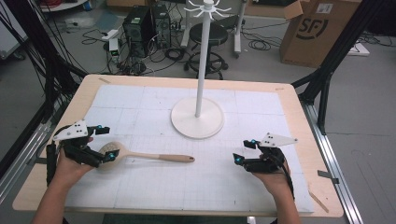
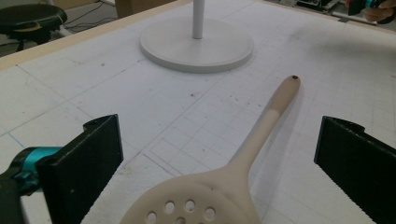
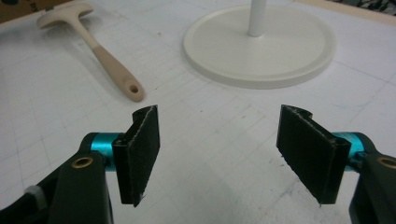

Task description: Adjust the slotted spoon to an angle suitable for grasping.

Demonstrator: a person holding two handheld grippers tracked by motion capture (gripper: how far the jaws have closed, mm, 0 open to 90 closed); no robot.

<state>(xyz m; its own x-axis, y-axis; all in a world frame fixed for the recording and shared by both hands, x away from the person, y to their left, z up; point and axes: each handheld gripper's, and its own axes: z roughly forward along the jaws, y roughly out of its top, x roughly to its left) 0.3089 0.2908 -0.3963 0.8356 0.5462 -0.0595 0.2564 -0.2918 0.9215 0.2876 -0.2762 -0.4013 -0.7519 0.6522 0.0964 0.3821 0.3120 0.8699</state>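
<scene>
A beige slotted spoon (image 1: 144, 155) lies flat on the white gridded mat, its perforated head to the left and its handle pointing right. My left gripper (image 1: 106, 142) sits over the spoon's head, jaws wide open on either side of it without touching; the left gripper view has the head (image 2: 196, 203) between the black jaws. My right gripper (image 1: 243, 150) rests at the mat's right side, open and with nothing between its jaws, pointing left toward the handle end (image 3: 133, 91). A white stand (image 1: 198, 116) with a round base and tall pole rises behind the spoon.
The stand's pole carries white hook arms (image 1: 208, 9) at its top. A wooden table (image 1: 308, 154) borders the mat. Beyond the table are a black stool (image 1: 208, 35), computer towers, cables and a cardboard box (image 1: 317, 28).
</scene>
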